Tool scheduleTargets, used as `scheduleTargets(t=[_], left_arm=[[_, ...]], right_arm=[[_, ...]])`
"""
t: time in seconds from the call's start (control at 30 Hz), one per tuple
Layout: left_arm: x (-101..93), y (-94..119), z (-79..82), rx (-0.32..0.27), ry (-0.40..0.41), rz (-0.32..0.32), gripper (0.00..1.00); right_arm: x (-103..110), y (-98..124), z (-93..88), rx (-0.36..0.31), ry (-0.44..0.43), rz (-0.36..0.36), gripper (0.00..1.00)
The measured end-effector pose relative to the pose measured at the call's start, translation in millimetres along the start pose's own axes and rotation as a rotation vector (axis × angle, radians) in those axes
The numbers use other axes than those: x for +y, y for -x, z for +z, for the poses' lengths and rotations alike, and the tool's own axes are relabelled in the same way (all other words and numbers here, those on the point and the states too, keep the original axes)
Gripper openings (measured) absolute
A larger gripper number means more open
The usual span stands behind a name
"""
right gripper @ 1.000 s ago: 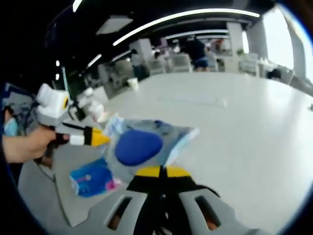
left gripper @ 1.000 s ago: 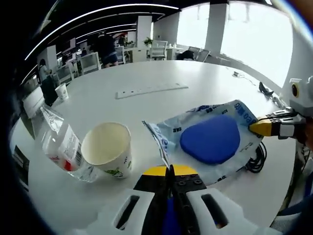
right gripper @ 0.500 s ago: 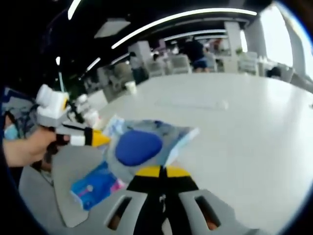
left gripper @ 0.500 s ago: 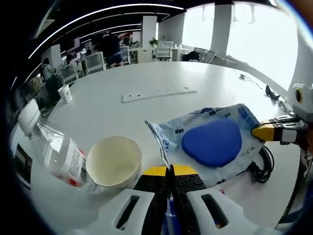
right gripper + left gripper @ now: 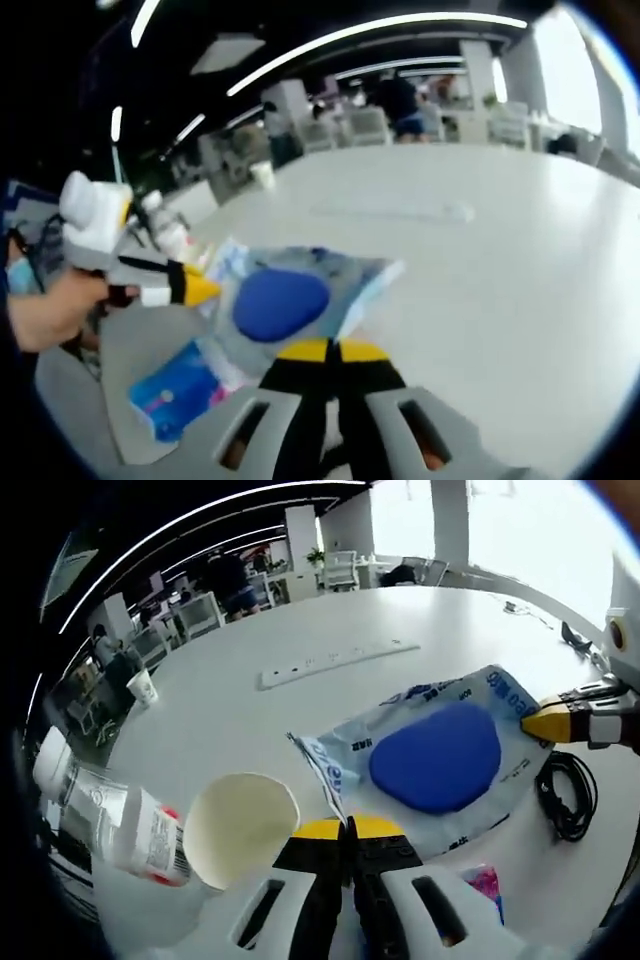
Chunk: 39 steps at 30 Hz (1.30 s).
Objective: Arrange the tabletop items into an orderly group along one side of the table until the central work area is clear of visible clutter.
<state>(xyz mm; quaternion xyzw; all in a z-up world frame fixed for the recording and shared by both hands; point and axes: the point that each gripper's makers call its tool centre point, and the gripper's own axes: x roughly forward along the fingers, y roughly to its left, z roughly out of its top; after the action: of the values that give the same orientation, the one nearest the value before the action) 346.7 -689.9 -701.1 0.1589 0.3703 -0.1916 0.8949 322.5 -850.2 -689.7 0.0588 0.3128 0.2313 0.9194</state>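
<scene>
A clear plastic packet (image 5: 440, 755) with a blue pad inside hangs over the white table (image 5: 230, 710), held at both ends. My left gripper (image 5: 346, 825) is shut on its near corner. My right gripper (image 5: 555, 725) comes in from the right, shut on the far edge. In the right gripper view the packet (image 5: 280, 300) runs from my right gripper (image 5: 333, 348) to the left gripper (image 5: 195, 290), which a hand (image 5: 50, 310) holds. A paper cup (image 5: 240, 825) and a plastic bottle (image 5: 110, 815) are at the lower left. A small blue pack (image 5: 180, 390) lies under the packet.
A white power strip (image 5: 340, 660) lies mid-table. A black cable (image 5: 570, 795) coils near the right edge. A small cup (image 5: 145, 687) stands at the far left edge. Chairs, desks and people fill the office beyond.
The packet stays held by both grippers. The left gripper view has shifted: cup and bottle sit lower and further left, and the blue pack now shows below the packet.
</scene>
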Motion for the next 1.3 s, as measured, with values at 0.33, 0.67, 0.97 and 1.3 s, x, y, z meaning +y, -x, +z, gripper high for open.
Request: scheduleTargets(t=[0.33,0.67,0.97,1.3], left_arm=[[-3.4,-13,-14.0,0.046,-0.014,0.013,0.01],[-1.2,-19,-19.7,0.054,-0.001,0.045,0.01],[0.1,-18,-17.6,0.037,-0.013,0.070,0.03],[0.4,-11,-15.7,0.004,0.005,0.092,0.06]], right_arm=[[-7,-12,-10.2,0.032,-0.011,-0.010,0.00],[-8,-17,-14.4,0.042,-0.018,-0.021,0.00],[-10,-17,-22.1,0.056,-0.031,-0.040,0.00],[-17,-21,-25.0,0.062,-0.052,-0.064,0.00]])
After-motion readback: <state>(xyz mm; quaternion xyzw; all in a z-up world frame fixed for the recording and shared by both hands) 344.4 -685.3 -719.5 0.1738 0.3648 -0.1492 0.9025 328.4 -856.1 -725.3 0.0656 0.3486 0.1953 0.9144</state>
